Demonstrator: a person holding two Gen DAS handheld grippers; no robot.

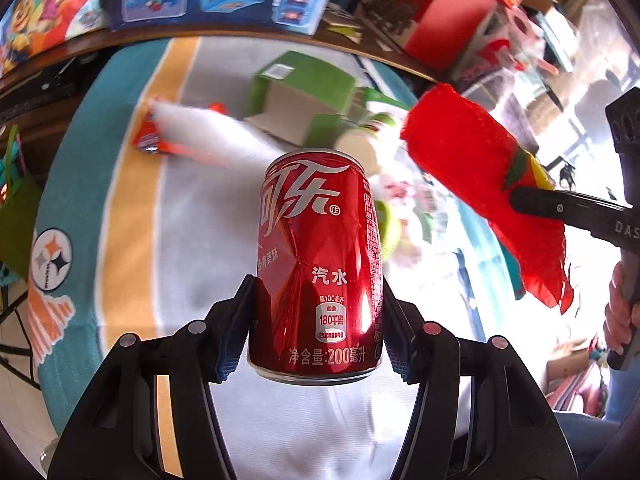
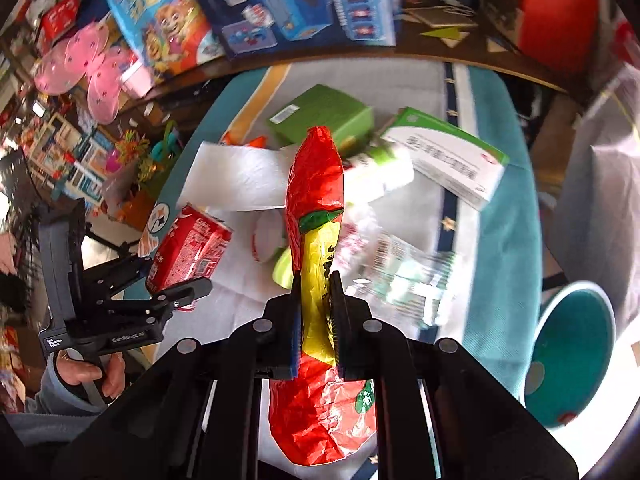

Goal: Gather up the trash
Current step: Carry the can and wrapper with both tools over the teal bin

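Left claw [image 1: 316,320] clamps dented cola can [image 1: 320,264], right claw [image 2: 316,320] pinches red wrapper [image 2: 316,208] above the green box [image 2: 320,116]; thin foil may slip free.

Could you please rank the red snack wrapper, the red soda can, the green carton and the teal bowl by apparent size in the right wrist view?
1. Red snack wrapper, inflated by nearness.
2-3. Teal bowl and green carton look alike; unranked.
4. Red soda can.

Table under cloth [image 2: 500,240], teal border, grey-white middle. Green box [image 2: 324,114] at far middle. White paper towel [image 2: 236,178] left of green box, orange-red wrapper [image 1: 148,138] at towel's far end. White-green carton [image 2: 448,160] right of box. Clear plastic packaging [image 2: 400,268] nearer than carton, blurred.
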